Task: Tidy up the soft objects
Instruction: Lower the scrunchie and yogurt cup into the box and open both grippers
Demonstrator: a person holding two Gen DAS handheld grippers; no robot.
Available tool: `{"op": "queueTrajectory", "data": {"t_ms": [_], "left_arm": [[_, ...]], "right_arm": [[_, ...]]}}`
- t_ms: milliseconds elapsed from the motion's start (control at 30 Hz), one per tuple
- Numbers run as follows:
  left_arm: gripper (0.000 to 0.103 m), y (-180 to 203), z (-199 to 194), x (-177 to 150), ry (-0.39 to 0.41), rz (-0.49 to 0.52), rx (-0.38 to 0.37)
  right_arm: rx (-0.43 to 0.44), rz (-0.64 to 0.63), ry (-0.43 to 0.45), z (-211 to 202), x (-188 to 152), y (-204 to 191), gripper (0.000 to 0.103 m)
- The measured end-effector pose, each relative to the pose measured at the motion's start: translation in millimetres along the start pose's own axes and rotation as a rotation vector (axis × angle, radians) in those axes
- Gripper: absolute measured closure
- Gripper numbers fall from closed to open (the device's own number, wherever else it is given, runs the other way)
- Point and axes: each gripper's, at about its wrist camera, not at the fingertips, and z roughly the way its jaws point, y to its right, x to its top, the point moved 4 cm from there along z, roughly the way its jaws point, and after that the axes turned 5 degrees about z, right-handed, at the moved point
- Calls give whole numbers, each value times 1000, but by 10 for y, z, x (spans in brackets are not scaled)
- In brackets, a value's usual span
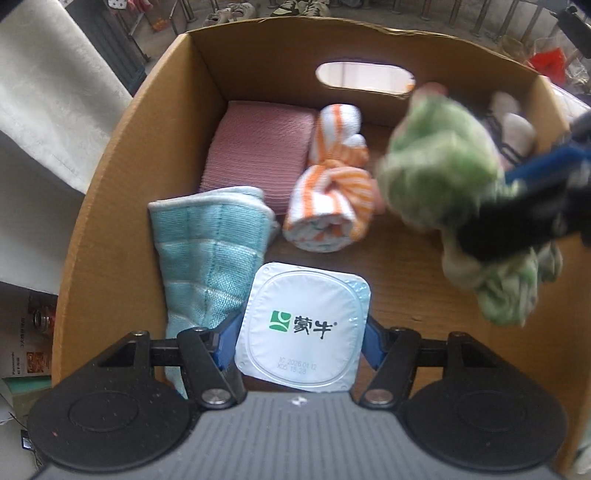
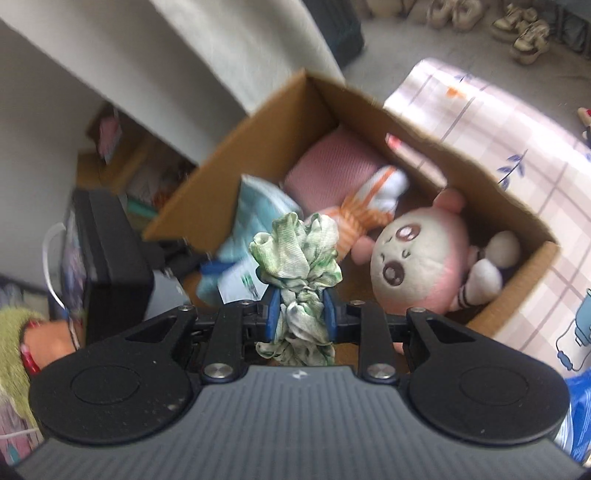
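A cardboard box (image 1: 122, 177) holds a folded pink cloth (image 1: 258, 147), a blue cloth (image 1: 210, 251), a knotted orange-striped towel (image 1: 332, 192) and a pink plush toy (image 2: 424, 258). My left gripper (image 1: 301, 332) is shut on a white sealed yogurt cup (image 1: 303, 328) inside the box, beside the blue cloth. My right gripper (image 2: 301, 314) is shut on a crumpled green-and-white cloth (image 2: 299, 254) and hangs above the box; in the left wrist view this cloth (image 1: 443, 170) is blurred at the right.
The box wall has an oval handle hole (image 1: 364, 75). A white curtain (image 1: 44, 92) hangs to the left of the box. A checked sheet (image 2: 517, 129) lies to the right of the box. Shoes (image 2: 524, 33) sit on the floor beyond.
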Motion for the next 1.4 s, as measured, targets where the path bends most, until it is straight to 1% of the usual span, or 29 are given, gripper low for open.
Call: {"op": "queueTrajectory", "data": {"t_ms": [100,167,367,467,533,567,600,833,900,933,1133,1233,1267,1300,1333,1400], "left_arm": [[37,-74,31,-9,-3,-7,-2],[37,-100,21,-11,10,-1,-2],[36,-109,1,-33,10,27,-16],[36,-124,36,-35,-1,48,-21],[35,-117,33,-45,-7,58,-17],[36,-116,29,-51,-10,60,-17],[36,-113,26,-55,-14,61,-16],[35,-83,41,-38,-35,53,-25],[31,-67,-3,-17,-24,53,-28],[30,-54,-29,-17,-19,53,-28],[30,-38,-120,11,-13,41,-21],[30,-34,-198,7,1,37,-18],[30,-30,-223,5,4,37,-16],[30,-25,-250,3,6,35,-15],[30,-19,-270,3,8,33,-15],[30,1,-312,-1,9,30,-14]], "right_arm": [[-29,-21,-69,206,23,-25,79],[-45,-26,-107,318,36,-37,79],[-52,-18,-192,692,78,-6,77],[-46,-12,-226,821,64,16,72],[-52,-12,-239,899,56,20,67],[-57,-10,-244,942,57,32,61],[-63,-9,-243,952,50,35,57],[-70,1,-239,927,35,32,48],[-59,5,-234,889,57,26,40],[-54,8,-227,854,59,29,39],[-18,39,-165,613,126,97,37],[26,67,-115,451,160,163,41],[38,74,-94,426,164,169,49],[43,78,-82,412,166,175,59],[42,83,-69,427,169,172,64],[47,93,-52,457,163,184,82]]}}
